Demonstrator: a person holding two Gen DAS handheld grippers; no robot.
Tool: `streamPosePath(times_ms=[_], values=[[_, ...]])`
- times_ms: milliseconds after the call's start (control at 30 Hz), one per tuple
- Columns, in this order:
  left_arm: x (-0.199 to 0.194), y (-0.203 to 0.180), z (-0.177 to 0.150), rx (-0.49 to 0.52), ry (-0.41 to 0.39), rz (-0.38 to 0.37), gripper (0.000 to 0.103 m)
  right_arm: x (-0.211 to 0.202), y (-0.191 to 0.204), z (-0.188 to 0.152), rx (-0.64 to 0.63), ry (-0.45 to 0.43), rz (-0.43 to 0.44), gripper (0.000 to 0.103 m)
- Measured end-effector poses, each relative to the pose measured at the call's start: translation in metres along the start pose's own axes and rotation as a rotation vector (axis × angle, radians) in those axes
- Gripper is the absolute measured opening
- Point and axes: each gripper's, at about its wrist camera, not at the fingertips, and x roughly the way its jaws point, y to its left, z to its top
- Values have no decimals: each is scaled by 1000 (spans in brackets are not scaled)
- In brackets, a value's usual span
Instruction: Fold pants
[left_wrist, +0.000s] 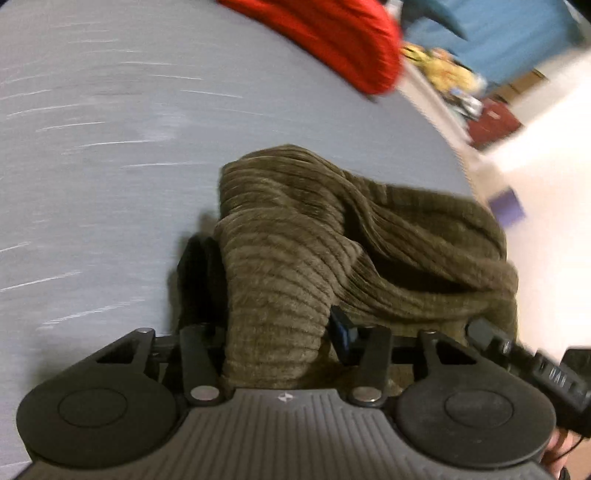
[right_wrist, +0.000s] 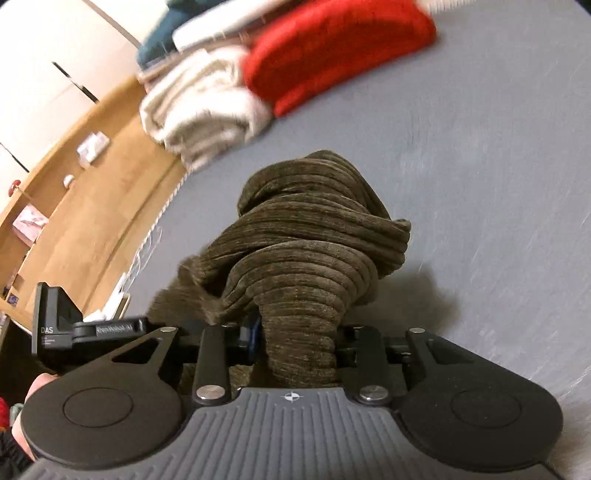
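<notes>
Two grippers gripping one garment: left gripper (left_wrist: 280, 325) with jaws pinching a thick bunch of the olive-brown ribbed corduroy pants (left_wrist: 332, 240), right gripper (right_wrist: 295, 332) with jaws likewise clamping a gathered neck of the same cloth. Both bunches rising straight out of the jaws and hiding the pads, so grip judged from the cloth squeezed narrow between them.

Just beyond, the rest of the pants lying crumpled in a loose heap on the grey tabletop (left_wrist: 110, 129), ridges running every way, no flat leg or straight crease showing. Folding judged barely begun: cloth gathered and held, not yet spread, legs not yet laid one on the other, halving all left to do.

Farther off, a red folded fabric bundle (left_wrist: 332, 40) sitting well apart from the pants.

Differing by view: right wrist camera alone showing a cream-white folded towel stack (right_wrist: 199, 107) touching the red bundle, plus a wooden floor (right_wrist: 92, 184) past the tabletop edge; left wrist camera alone showing a blue panel (left_wrist: 517, 37) and yellowish clutter (left_wrist: 443, 70), too blurred for naming.
</notes>
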Motion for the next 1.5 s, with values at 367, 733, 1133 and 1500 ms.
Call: streamPosePath(times_ms=[367,733,1133,1500], values=[[52,-122,-16,185,-28,-126,59,-125,-58,32,-85,-244,-157,34],[19,-166,-40,383,-185,-11,56,-136,-123,42,-120,-240,-446,56],[79,-184,-115,767,220,46,35,-105,-105,-18,-559,304,-189,55],[79,-259,-119,740,4,-147,36,-121,-226,89,161,-91,-322,69]])
